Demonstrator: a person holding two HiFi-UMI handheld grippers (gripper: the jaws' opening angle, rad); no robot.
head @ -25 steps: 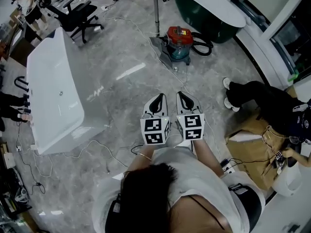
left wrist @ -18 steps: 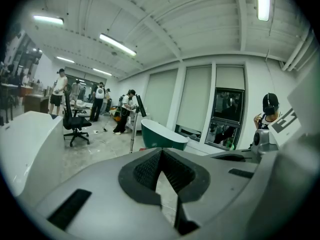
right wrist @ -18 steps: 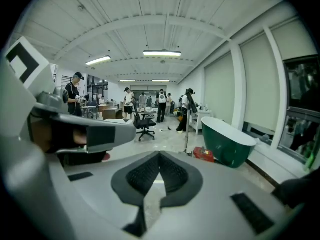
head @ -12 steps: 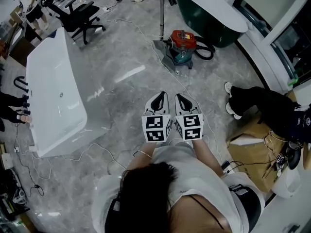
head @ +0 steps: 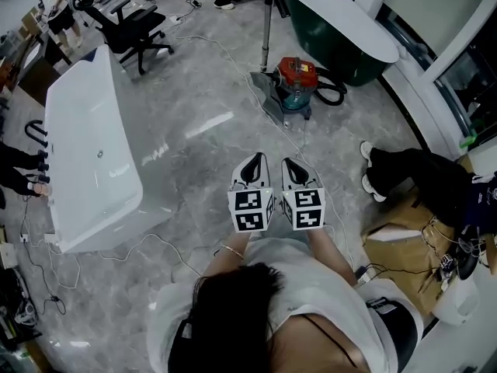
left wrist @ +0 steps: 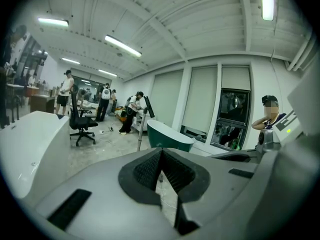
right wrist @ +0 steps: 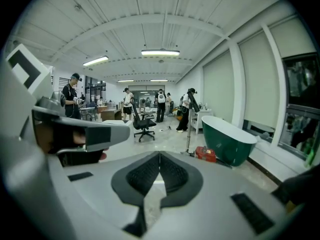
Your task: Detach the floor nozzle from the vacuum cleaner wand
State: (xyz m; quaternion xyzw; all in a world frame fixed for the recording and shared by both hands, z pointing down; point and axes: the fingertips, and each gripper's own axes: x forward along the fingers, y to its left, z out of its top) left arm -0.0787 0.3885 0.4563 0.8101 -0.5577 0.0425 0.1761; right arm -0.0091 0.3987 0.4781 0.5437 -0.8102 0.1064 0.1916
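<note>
The vacuum cleaner (head: pixel 299 80) is a red and teal canister standing on the grey floor ahead. Its metal wand (head: pixel 266 29) stands upright, with the grey floor nozzle (head: pixel 272 98) flat on the floor at its foot. My left gripper (head: pixel 252 167) and right gripper (head: pixel 295 169) are side by side, well short of the nozzle. Both are shut with nothing between the pads. In the right gripper view the canister (right wrist: pixel 206 154) and wand (right wrist: pixel 189 129) show beyond the shut right gripper (right wrist: pixel 159 154). The left gripper (left wrist: pixel 161 151) view shows the wand (left wrist: pixel 141 134) far off.
A white bathtub (head: pixel 85 154) stands at the left and a dark green one (head: pixel 342 22) behind the vacuum. An office chair (head: pixel 132 26) is at the back left. A person (head: pixel 419 169) sits on the floor at the right. Cables (head: pixel 155 243) trail over the floor.
The person has stepped forward, so the vacuum and nozzle lie a little nearer to both grippers. Both grippers stay shut and side by side.
</note>
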